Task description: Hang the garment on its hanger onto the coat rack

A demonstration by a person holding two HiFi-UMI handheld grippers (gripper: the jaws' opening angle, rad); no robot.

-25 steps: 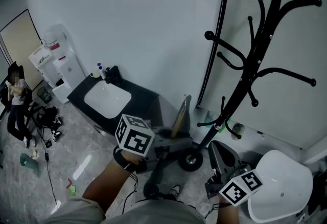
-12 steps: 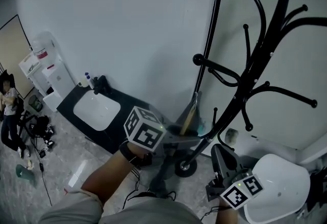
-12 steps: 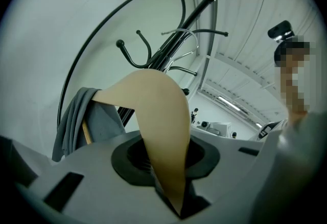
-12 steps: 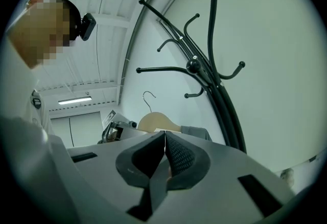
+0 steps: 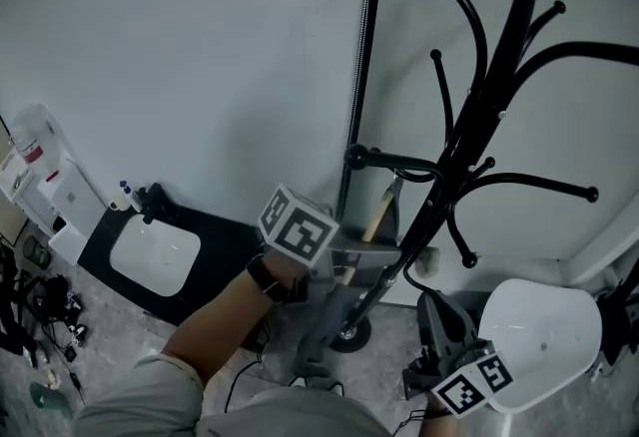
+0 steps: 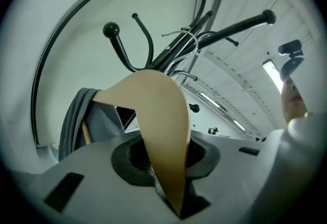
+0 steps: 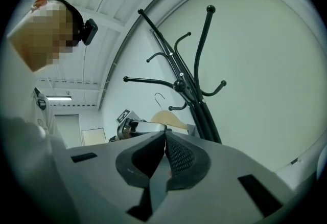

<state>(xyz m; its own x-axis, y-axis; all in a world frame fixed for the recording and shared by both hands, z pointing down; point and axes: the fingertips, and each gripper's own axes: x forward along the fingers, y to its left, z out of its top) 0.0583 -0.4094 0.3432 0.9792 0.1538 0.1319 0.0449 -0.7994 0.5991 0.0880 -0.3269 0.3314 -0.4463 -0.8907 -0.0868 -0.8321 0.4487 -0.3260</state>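
Garment (image 6: 80, 115) on hanger (image 6: 162, 115): held up against the coat rack (image 5: 491, 91), well above the floor, in the left gripper (image 6: 164, 160); jaws part-closed and clamped on the hanger's wooden shoulder, pads pressing both faces.

Orientation, left gripper view: the hanger's long axis rises out of the jaws, arches over and drops away to the left; hook (image 6: 183, 44) at the crest, pointing up among the rack's arms. Head view: the wooden edge tilts up and right toward the rack's pole; the grey cloth hangs down below the gripper. Right gripper view: the hook stands just below a horizontal arm, pale wall visible between them; contact with any arm cannot be told.

Materials: hanger is smooth tan wood, broad and curved like a shoulder; hook is thin bright wire; garment is dull grey fabric, gathered in soft vertical folds at the hanger's far end. Coat rack is glossy black tube; slanted central pole; curved arms ending in ball knobs.

Right gripper (image 7: 164, 138): low and to the right, apart from rack and hanger; ribbed black pads pressed together, nothing between them.

White moulded shell (image 5: 544, 345) just beside the right gripper; plain pale wall (image 5: 200, 56) behind the rack.
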